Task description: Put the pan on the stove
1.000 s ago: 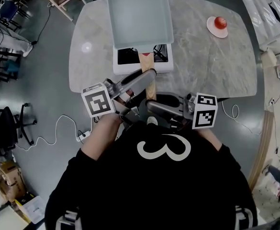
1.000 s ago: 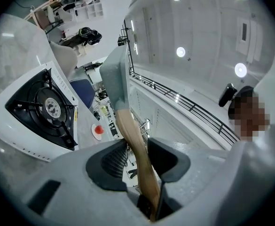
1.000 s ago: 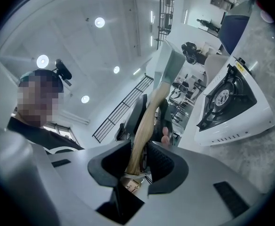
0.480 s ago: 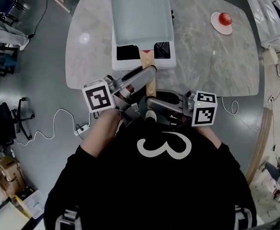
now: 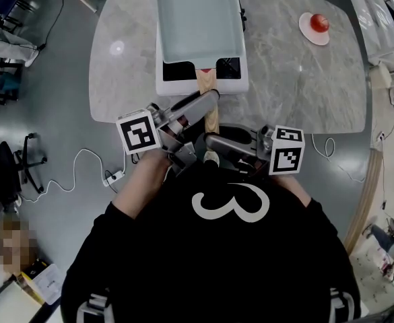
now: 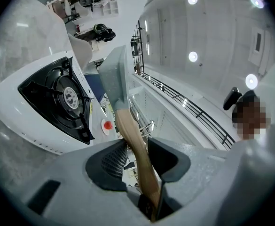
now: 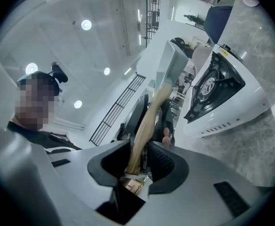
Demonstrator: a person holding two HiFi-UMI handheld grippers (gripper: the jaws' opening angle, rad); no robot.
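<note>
Short of the stove (image 5: 176, 87), off the surface (image 5: 298, 93) edge: right hand-held gripper (image 7: 137, 155) clamped on the butt of the wooden handle (image 5: 207, 83). Left hand-held gripper (image 6: 138, 147) clamped on the same handle, closer to the stove. Over the stove: grey square pan (image 5: 198, 19). Left gripper view shows it apparently clear of the burner (image 6: 66, 99), not seated. Beyond and right of the stove: tomato (image 5: 317, 24) on a saucer (image 5: 307, 38), well apart. Step judged: set-down. Next move calls for both grips sinking together, pan base level and centred on the burner, before either lets go
</note>
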